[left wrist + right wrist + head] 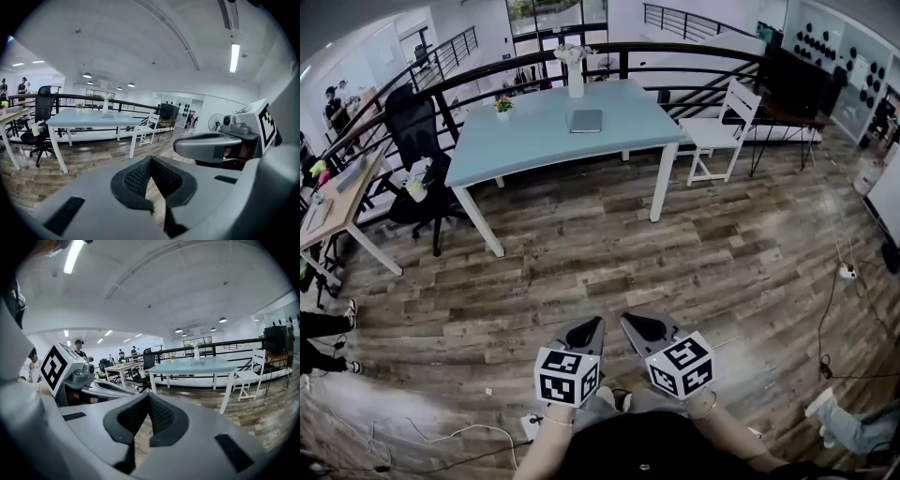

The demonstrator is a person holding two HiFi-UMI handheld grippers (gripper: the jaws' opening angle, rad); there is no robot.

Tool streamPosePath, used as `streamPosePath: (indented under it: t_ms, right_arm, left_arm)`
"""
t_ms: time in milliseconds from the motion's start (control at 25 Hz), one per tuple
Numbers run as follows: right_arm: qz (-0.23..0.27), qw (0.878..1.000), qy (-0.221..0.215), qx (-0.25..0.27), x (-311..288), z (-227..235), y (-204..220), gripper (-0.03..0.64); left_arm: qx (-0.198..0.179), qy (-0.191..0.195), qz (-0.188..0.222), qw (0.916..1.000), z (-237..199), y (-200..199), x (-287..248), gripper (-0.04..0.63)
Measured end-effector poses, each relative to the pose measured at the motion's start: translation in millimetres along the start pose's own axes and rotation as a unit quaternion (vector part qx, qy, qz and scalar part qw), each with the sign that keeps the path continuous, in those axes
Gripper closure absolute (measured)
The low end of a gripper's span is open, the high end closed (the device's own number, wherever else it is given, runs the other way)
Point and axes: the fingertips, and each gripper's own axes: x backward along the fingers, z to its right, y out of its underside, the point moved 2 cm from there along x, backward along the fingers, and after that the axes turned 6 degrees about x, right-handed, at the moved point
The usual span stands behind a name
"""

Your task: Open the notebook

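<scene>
The grey notebook (586,120) lies closed on a light blue table (534,141) far ahead across the wooden floor. It shows small in the left gripper view (108,117) and in the right gripper view (198,364). My left gripper (597,323) and right gripper (627,321) are held side by side low in the head view, well short of the table. Both are shut with nothing between their jaws. The left gripper's (151,160) tips meet, and so do the right gripper's (149,397).
A white vase with flowers (574,77) and a small potted plant (502,105) stand on the table. A white chair (719,129) is at its right, a black office chair (417,141) and a wooden desk (337,202) at its left. A black railing (675,52) runs behind. Cables (834,309) lie on the floor.
</scene>
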Motion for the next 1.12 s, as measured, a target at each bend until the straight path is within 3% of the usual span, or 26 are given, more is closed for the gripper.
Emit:
streamPosePath:
  t_ms: [280, 640, 920, 1120]
  right_arm:
    - [0.021, 0.999, -0.020, -0.033, 10.7, -1.0, 2.2, 0.611]
    - [0.022, 0.999, -0.036, -0.030, 27.6, 1.7, 14.5, 0.609]
    - [0.028, 0.999, -0.029, -0.029, 31.7, 13.6, 14.8, 0.609]
    - [0.028, 0.999, -0.030, -0.033, 17.4, 17.5, 10.6, 0.609]
  left_arm:
    - [-0.003, 0.039, 0.013, 0.9991, 18.6, 5.4, 3.7, 0.578]
    - [-0.039, -0.023, 0.041, 0.9981, 23.3, -0.4, 2.1, 0.577]
    - [-0.056, -0.023, 0.047, 0.9971, 26.4, -5.4, -2.1, 0.572]
    - [-0.062, -0.021, 0.053, 0.9965, 16.3, -17.6, -10.4, 0.491]
